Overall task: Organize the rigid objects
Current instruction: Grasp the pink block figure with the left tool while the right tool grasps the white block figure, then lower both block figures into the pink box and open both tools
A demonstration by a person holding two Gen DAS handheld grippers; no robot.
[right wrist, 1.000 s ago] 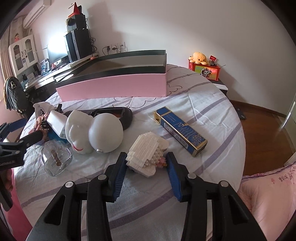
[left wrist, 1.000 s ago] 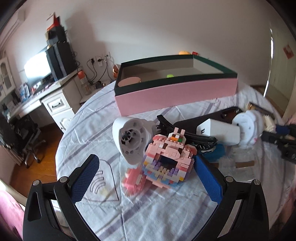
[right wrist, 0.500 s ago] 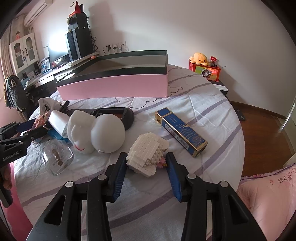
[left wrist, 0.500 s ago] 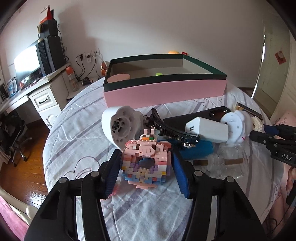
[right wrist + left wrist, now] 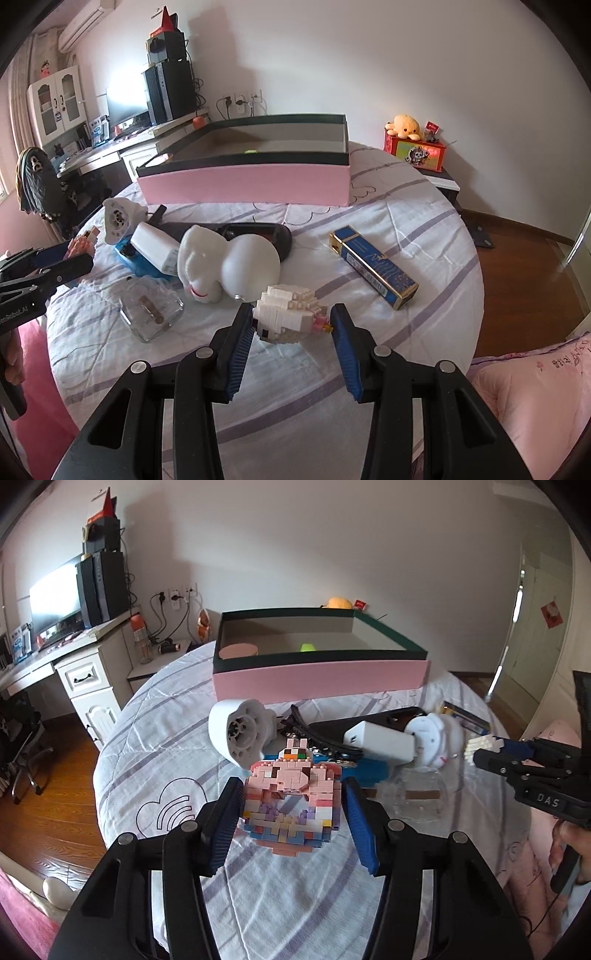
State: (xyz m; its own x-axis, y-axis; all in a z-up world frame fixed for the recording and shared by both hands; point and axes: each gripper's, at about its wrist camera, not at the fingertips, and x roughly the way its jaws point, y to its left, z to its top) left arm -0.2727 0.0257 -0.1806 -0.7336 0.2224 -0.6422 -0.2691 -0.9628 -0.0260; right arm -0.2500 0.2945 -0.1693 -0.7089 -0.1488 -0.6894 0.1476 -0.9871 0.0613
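Observation:
My left gripper [image 5: 291, 812] is shut on a pink brick-built model [image 5: 291, 801] and holds it lifted above the tablecloth. My right gripper [image 5: 291, 332] is shut on a white brick-built model [image 5: 288, 314], also raised off the table; it shows at the right of the left wrist view [image 5: 480, 744]. The open pink box with a dark rim [image 5: 321, 675] stands at the back of the round table and also shows in the right wrist view [image 5: 247, 181]. Inside it lie a tan round thing [image 5: 238, 651] and a small green thing [image 5: 307, 648].
A white fan-like device [image 5: 240, 733], white charger [image 5: 380, 740], black tray [image 5: 258, 232], white rounded toy [image 5: 229, 262], clear glass bottle [image 5: 151, 310] and blue carton [image 5: 373, 266] crowd the table's middle. A desk with monitor [image 5: 55, 598] stands left; wood floor lies beyond the table edge.
The left gripper closed on the pink model and lifted it. The right gripper raised the white model off the cloth.

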